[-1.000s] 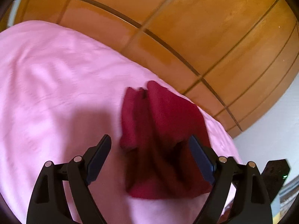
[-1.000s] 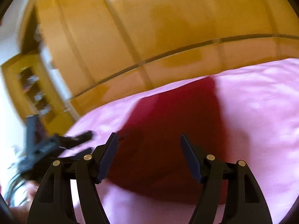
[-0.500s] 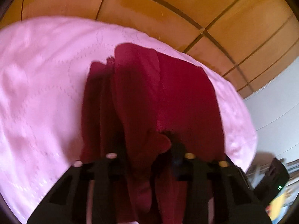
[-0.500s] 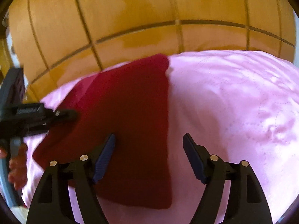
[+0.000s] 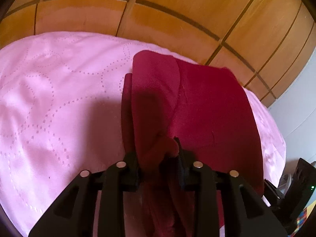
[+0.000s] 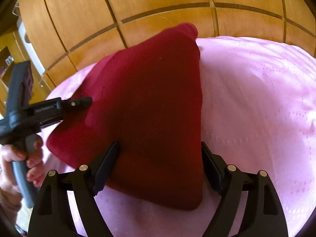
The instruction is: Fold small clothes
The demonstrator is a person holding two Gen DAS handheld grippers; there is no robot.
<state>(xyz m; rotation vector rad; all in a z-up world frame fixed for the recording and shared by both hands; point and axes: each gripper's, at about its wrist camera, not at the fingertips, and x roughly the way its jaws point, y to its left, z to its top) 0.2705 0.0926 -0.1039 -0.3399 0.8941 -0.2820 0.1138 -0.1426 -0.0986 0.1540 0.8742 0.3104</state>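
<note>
On the pink quilt lies the dark red garment. At its nine o'clock edge the left gripper pinches bunched cloth, jaws easing apart. The right gripper, widening, straddles the six o'clock corner ungripped; better to close there before lifting evenly.

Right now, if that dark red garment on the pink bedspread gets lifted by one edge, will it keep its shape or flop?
Probably flop: the dark red garment already bunches into soft folds between the left hand-held gripper, whose jaws are opening. It looks thin and light, lying flat on the pink bedspread. Pushed, it would likely wrinkle rather than slide whole.
</note>
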